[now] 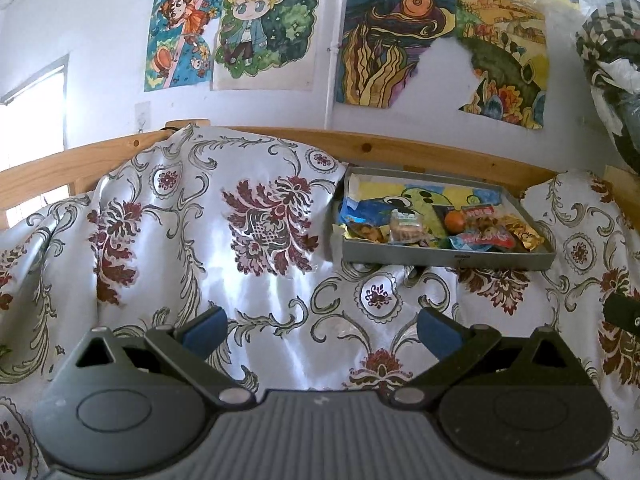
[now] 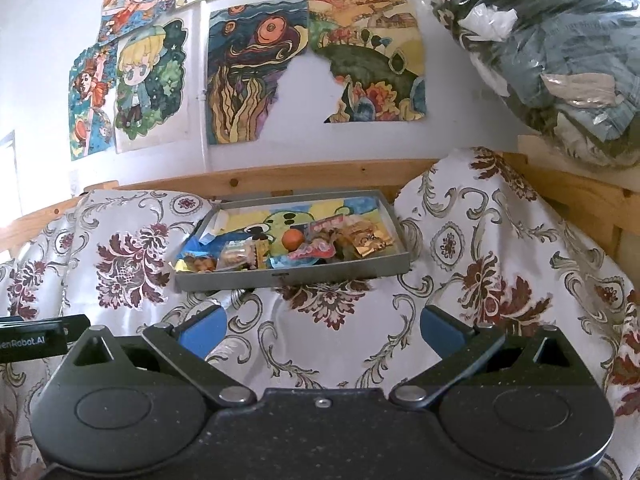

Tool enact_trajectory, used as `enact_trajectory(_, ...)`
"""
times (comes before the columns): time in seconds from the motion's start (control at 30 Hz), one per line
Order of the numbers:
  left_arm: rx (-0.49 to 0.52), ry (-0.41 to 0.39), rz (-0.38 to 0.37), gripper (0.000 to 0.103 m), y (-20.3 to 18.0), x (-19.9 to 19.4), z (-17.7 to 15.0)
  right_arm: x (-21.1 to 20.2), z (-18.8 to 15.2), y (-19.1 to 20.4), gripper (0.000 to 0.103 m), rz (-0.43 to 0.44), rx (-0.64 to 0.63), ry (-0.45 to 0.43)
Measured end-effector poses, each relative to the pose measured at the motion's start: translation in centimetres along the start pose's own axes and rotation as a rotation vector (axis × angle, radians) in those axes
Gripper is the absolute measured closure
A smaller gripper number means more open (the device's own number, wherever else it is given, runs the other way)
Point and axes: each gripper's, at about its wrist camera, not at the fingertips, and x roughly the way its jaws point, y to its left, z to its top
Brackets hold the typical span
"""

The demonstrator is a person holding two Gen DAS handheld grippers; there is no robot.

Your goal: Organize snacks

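Hand-held gripper spread, tray snacks indistinct

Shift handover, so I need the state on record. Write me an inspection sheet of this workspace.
Surface: glossy white cloth with maroon floral print, rumpled, draped over humps at both sides.
Job's things: shallow grey rectangular tray on the cloth, holding crinkly snack packets and a small round orange item, all at its near edge.
Clutter: clear plastic bag of folded clothes, upper right.
Grippers: left claw open, empty; right claw open, empty; both short of the tray.
Cables: nothing seen.
Surroundings: pine rail; coloured drawings on white wall.
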Motion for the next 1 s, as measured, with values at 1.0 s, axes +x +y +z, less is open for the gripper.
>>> enact_trajectory(1.0,0.019,0.012,-0.012,0.000,-0.45,0.29,-0.25,0.43,-0.67,0.02,0.001,0.003,-0.002,0.019)
